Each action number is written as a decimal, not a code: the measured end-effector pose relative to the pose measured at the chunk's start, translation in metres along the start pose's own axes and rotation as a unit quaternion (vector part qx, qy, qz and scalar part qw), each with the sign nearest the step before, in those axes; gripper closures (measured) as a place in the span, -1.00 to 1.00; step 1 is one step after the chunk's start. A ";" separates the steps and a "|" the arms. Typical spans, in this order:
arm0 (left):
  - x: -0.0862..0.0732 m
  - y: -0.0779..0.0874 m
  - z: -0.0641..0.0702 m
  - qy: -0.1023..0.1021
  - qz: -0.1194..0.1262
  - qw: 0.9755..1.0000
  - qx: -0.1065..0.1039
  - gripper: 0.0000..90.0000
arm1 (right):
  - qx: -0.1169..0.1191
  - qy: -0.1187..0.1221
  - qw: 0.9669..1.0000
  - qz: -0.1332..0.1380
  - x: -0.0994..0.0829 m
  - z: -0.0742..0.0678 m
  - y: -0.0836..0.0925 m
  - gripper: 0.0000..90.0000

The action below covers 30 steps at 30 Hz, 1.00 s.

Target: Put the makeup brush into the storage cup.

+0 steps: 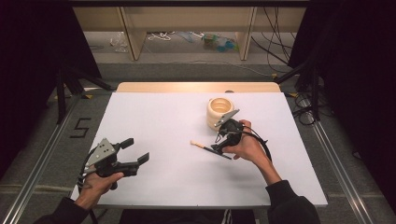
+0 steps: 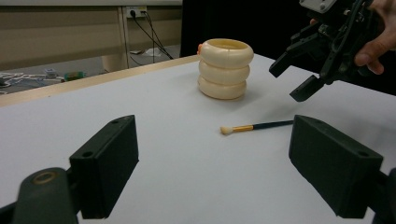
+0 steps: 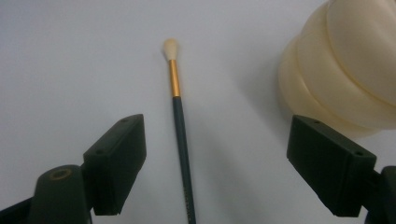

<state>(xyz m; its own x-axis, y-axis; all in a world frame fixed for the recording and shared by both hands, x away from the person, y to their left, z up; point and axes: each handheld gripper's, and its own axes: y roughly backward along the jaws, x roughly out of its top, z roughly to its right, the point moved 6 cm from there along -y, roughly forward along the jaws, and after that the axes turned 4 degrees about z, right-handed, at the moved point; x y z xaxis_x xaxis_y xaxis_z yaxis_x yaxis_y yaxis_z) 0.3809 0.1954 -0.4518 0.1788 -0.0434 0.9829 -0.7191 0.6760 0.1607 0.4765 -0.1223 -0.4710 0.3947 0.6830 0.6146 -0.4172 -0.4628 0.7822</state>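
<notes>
Paintbrush (image 3: 180, 121) lies flat on the white table (image 1: 163, 121), under the right gripper (image 1: 227, 139), lengthwise between its wide-spread jaws, untouched, pale bristles pointing away; handle end cut off at the frame's bottom in the right gripper view. Cream ribbed pot (image 2: 226, 68) stands just beyond the right gripper; its inside can't be made out. Left gripper (image 1: 133, 151) hovers well apart from the brush, jaws wide, holding nothing.

Dark long sleeves on both forearms, left gripper (image 1: 134, 150) black with a grey three-cornered plate, right gripper (image 1: 219, 147) black with a looping black cable, flat black jaw blocks with small screw holes.
</notes>
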 end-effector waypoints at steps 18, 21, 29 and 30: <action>0.000 0.000 0.000 -0.001 0.000 1.000 -0.001 -0.66 | 0.021 0.007 0.999 -0.037 0.002 -0.001 -0.015 -0.49; 0.000 0.000 0.000 -0.001 0.000 1.000 -0.001 -0.66 | 0.024 0.007 0.999 -0.041 0.005 -0.003 -0.017 -0.49; 0.000 0.000 0.000 -0.001 0.001 1.000 -0.001 -0.66 | 0.027 0.020 0.997 -0.069 0.009 -0.007 -0.027 -0.46; 0.000 0.000 0.000 -0.001 0.001 1.000 -0.001 -0.66 | 0.029 0.020 0.997 -0.072 0.009 -0.007 -0.028 -0.46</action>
<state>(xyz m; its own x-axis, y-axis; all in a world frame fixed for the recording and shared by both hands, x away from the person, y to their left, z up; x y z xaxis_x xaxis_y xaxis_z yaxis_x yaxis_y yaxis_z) 0.3807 0.1955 -0.4514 0.1767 -0.0439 0.9833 -0.7178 0.6778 0.1592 0.4858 -0.0991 -0.4876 0.4127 0.7664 0.4923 -0.3109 -0.3895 0.8670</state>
